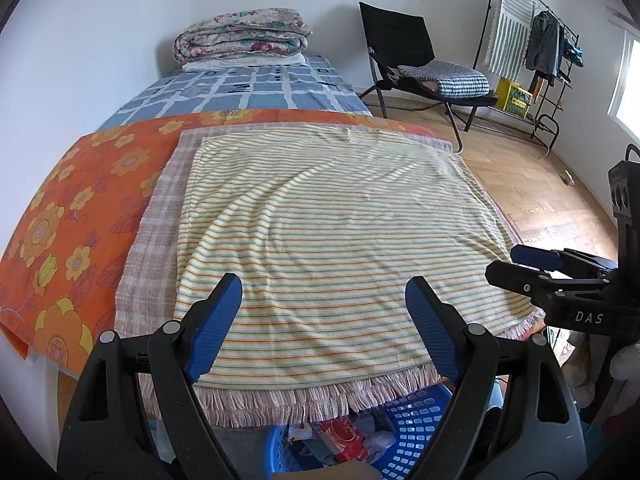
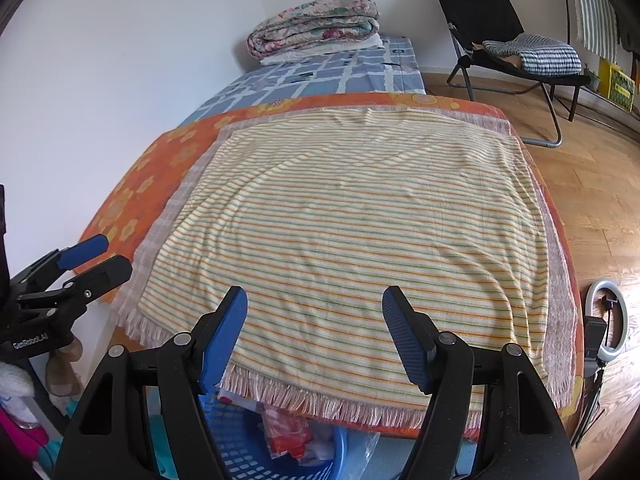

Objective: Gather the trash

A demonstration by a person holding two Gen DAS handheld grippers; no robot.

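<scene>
Over the bed (image 1: 248, 88) and its striped blanket (image 1: 328, 232), both grippers' fingers (image 1: 216, 320) (image 2: 224, 332) hang parted and empty; the trash (image 1: 344, 436) lies below them in a blue basket (image 1: 416, 420) at the bed's foot.

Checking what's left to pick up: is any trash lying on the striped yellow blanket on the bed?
No, the striped yellow blanket lies bare, wrinkled only.

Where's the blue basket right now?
The blue basket sits low in both wrist views, on the floor at the bed's near end, partly under the striped blanket's fringe, holding wrappers.
</scene>
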